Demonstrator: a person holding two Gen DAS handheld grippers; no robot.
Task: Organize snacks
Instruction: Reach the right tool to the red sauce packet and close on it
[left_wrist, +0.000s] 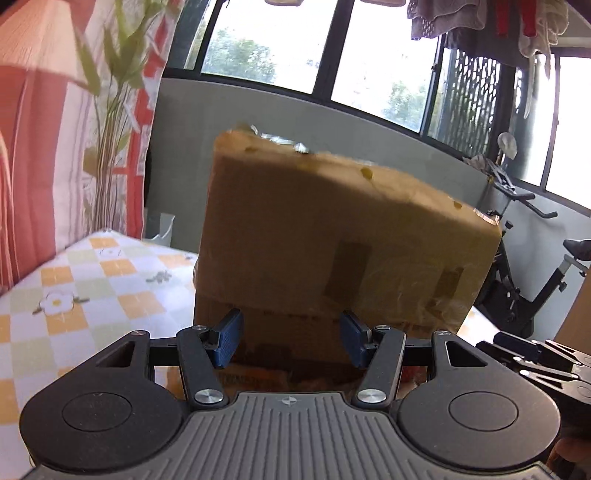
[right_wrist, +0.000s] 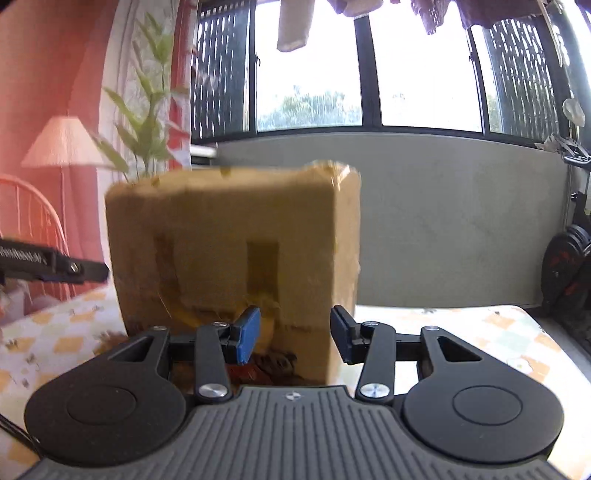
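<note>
A brown cardboard box (left_wrist: 343, 236) stands on the worktop (left_wrist: 85, 280), which wears a checked cloth of orange, white and pale green with small flowers. In the left wrist view the box fills the middle and is blurred; small pale bits show along its top edge, but I cannot tell what they are. The left tongs (left_wrist: 291, 341) stand apart with nothing between the blue pads, close before the lower part of the box. Whether the pads touch the cardboard is not clear. Just under them lies something dark with orange and brown print – perhaps a snack packet, but the tongs body hides most of it. At the right edge of this view a black part of the right tongs (left_wrist: 546, 360) comes in, cut off. In the right wrist view the same box (right_wrist: 229, 254) stands a little to the left, with patches of tape on its front. The right tongs (right_wrist: 295, 336) are half open and hold nothing; the near corner of the box is seen between the pads. A dark printed thing lies low at the foot of the box, mostly hidden. Beyond are a grey low wall (right_wrist: 443, 206) and windows (right_wrist: 369, 66) – very bright, so little is readable outside.
</note>
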